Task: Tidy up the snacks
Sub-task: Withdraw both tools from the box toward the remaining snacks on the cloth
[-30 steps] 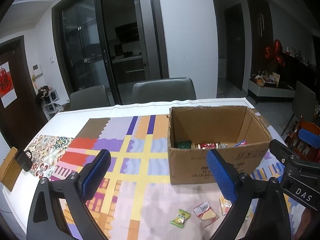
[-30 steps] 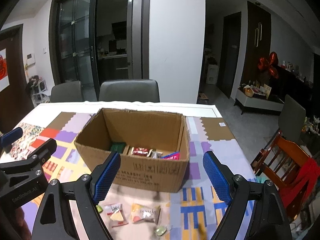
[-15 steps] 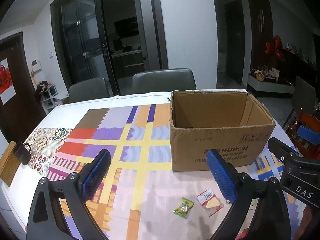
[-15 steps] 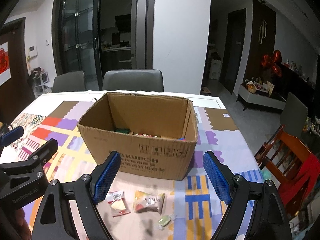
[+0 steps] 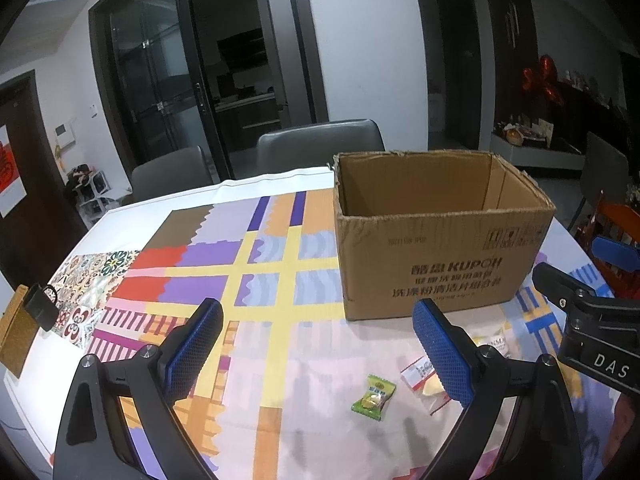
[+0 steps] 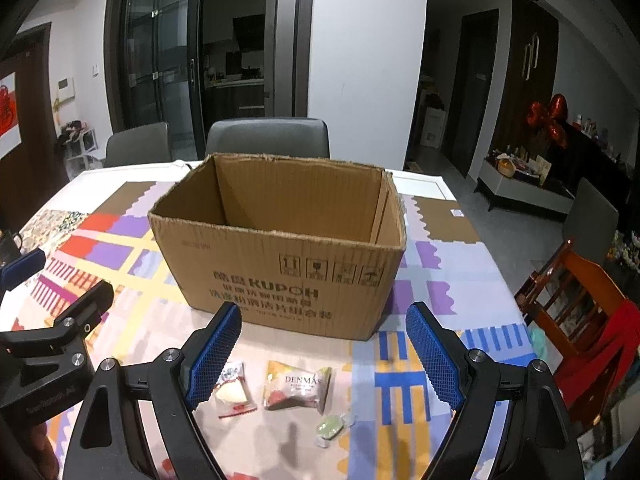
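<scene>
Fingers of left gripper [image 5: 318,350] and right gripper [image 6: 322,354] wide apart, empty, above snack packets [image 6: 298,388] before cardboard box [image 6: 280,276].

Both cameras sit low over the table, looking forward past their own fingers. Both see the cardboard box [image 5: 436,240] [image 6: 280,256] close ahead, left camera from farther left.

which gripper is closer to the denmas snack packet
Right. The right gripper hangs open directly over the DENMAS packet; the left gripper is off to its left, nearer the green candy.
</scene>
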{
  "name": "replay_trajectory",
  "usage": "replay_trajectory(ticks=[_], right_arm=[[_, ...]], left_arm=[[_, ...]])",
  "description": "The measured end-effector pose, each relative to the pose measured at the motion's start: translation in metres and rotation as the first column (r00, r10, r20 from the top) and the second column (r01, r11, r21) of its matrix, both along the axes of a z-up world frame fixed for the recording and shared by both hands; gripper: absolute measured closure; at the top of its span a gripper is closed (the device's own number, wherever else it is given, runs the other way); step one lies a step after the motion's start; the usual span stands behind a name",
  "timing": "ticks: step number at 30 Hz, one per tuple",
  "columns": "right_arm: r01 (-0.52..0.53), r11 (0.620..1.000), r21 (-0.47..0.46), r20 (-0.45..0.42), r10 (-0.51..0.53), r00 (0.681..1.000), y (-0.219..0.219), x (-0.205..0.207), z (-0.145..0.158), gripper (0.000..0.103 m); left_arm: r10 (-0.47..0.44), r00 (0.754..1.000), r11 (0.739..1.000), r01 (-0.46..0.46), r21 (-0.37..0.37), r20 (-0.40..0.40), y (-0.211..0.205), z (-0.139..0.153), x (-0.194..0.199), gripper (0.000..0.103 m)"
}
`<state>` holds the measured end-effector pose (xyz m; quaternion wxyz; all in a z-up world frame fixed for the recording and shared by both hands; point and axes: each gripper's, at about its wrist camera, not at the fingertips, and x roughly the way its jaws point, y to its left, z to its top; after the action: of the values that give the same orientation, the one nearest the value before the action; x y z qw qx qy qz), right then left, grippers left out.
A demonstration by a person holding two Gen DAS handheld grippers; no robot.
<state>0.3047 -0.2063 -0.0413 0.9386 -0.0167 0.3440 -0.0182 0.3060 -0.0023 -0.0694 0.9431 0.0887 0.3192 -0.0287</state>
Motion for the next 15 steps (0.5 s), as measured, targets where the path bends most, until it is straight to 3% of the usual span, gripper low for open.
replay_trajectory(ticks=[15], right_arm=[[-0.029,0.999,-0.014,-0.054,0.028,0.998,0.008,-0.003,-0.031,0.018]], left_arm=[[-0.037,0.998,0.999,0.036,-0.015,-0.049,0.004,-0.033,-0.003,0.009]])
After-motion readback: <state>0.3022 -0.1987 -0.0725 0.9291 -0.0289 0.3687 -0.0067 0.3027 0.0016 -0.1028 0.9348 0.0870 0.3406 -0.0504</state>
